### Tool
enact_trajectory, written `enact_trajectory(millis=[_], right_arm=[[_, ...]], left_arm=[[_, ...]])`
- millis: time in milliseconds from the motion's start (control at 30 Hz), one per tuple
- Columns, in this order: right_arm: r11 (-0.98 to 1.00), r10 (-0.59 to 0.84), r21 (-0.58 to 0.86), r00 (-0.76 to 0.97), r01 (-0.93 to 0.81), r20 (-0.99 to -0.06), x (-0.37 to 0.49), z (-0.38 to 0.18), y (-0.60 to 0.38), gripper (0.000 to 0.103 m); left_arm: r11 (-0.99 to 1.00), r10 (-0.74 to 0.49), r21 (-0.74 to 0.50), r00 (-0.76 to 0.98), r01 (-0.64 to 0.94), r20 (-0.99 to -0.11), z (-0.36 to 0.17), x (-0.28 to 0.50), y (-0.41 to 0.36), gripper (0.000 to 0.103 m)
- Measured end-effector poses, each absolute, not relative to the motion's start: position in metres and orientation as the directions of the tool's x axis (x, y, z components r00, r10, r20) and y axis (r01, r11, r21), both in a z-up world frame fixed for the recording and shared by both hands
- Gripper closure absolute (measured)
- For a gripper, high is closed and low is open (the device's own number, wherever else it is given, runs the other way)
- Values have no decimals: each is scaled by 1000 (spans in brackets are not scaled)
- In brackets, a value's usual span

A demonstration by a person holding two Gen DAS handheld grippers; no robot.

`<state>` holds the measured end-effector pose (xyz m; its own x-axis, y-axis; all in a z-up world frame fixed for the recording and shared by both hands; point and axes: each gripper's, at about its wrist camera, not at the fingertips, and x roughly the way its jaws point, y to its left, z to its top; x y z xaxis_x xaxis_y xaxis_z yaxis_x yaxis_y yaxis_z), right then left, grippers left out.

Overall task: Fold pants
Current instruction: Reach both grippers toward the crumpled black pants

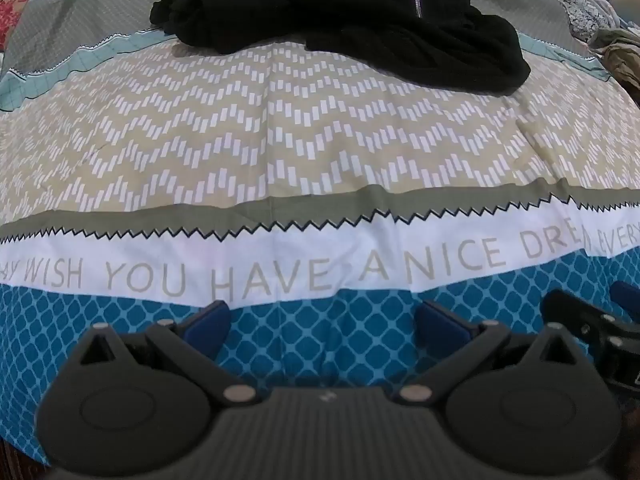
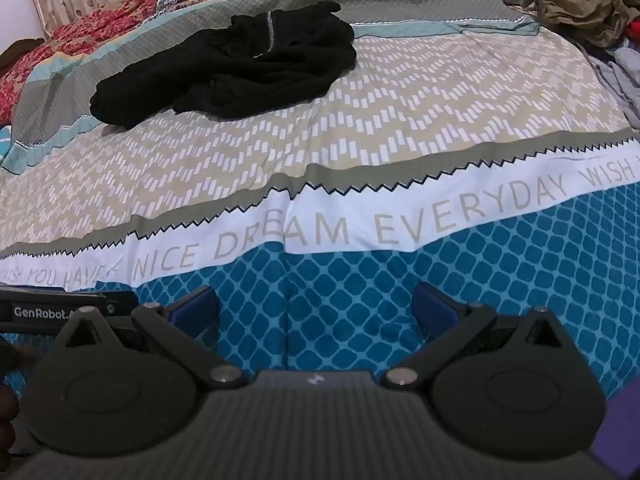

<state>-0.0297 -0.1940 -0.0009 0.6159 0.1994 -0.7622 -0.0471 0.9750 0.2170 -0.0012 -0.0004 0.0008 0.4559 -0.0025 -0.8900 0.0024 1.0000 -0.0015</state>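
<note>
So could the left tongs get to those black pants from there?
Probably yes: the left tongs are open and empty, and only bare bedspread lies between them and the crumpled black pants, though they sit well across the bed.

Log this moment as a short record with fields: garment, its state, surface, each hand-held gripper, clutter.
garment: black pants
state: crumpled heap, unfolded, zipper showing
surface: patterned bedspread, printed text band across it
left hand-held gripper: open, empty, over the blue band, short of the pants
right hand-held gripper: open, empty, over the blue band, short of the pants
clutter: pile of other clothes at the bed's far right
</note>
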Motion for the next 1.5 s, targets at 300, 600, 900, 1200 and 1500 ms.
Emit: enact_trajectory(millis=[300, 600, 900, 1200, 1500], right_arm=[[972, 216, 219, 667, -80, -713, -29, 14, -204, 25], [968, 229, 232, 720, -97, -655, -26, 12, -213, 39], [960, 255, 255, 729, -113, -635, -16, 0, -219, 38], [957, 260, 268, 736, -111, -625, -16, 3, -221, 39], [951, 295, 252, 771, -179, -565, -13, 32, -205, 39]], left_arm=[[980, -147, -197, 515, -42, -845, 33, 37, 26, 0], [971, -122, -217, 572, -102, -811, 28, 163, 22, 23], [943, -146, -286, 555, -173, -819, 2, 219, -5, 55], [958, -170, -280, 668, -61, -725, 57, 146, 25, 92], [917, -136, -371, 758, -148, -638, 119, -18, 150, 92]])
